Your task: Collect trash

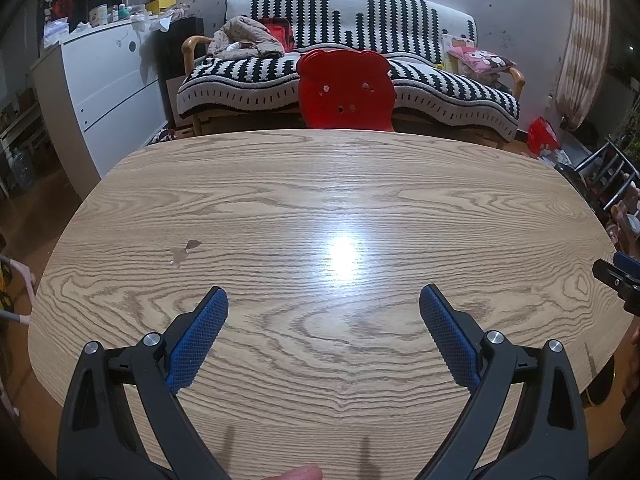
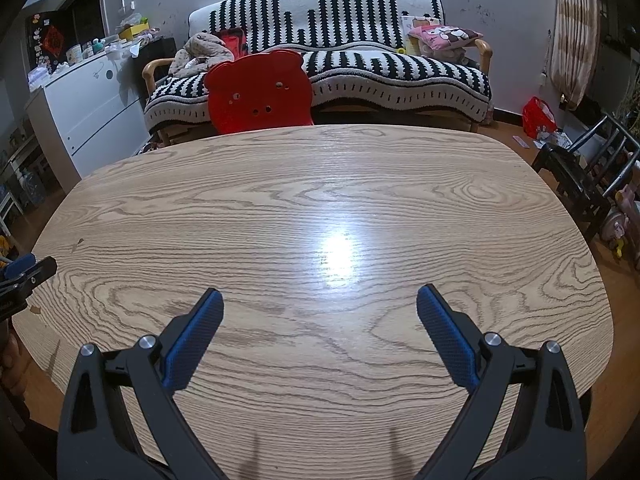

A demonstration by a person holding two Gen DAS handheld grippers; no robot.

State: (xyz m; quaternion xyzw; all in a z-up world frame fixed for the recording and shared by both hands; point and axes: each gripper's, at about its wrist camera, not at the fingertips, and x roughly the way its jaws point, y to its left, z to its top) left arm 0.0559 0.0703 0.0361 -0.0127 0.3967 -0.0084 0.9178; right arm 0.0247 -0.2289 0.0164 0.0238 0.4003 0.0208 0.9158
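My left gripper (image 1: 324, 300) is open and empty above the near part of the wooden table (image 1: 320, 200). My right gripper (image 2: 320, 300) is open and empty above the same table (image 2: 320, 200). The right gripper's tip shows at the right edge of the left wrist view (image 1: 620, 276); the left gripper's tip shows at the left edge of the right wrist view (image 2: 24, 272). No trash lies on the tabletop. A small dark chip marks the wood (image 1: 186, 250), also faint in the right wrist view (image 2: 80, 242).
A red bear-shaped chair back (image 1: 346, 90) stands at the table's far edge, before a black-and-white striped sofa (image 1: 360, 40). A white dresser (image 1: 108, 80) is at the left. A black metal chair (image 2: 588, 172) and a red bag (image 2: 538, 118) are on the right floor.
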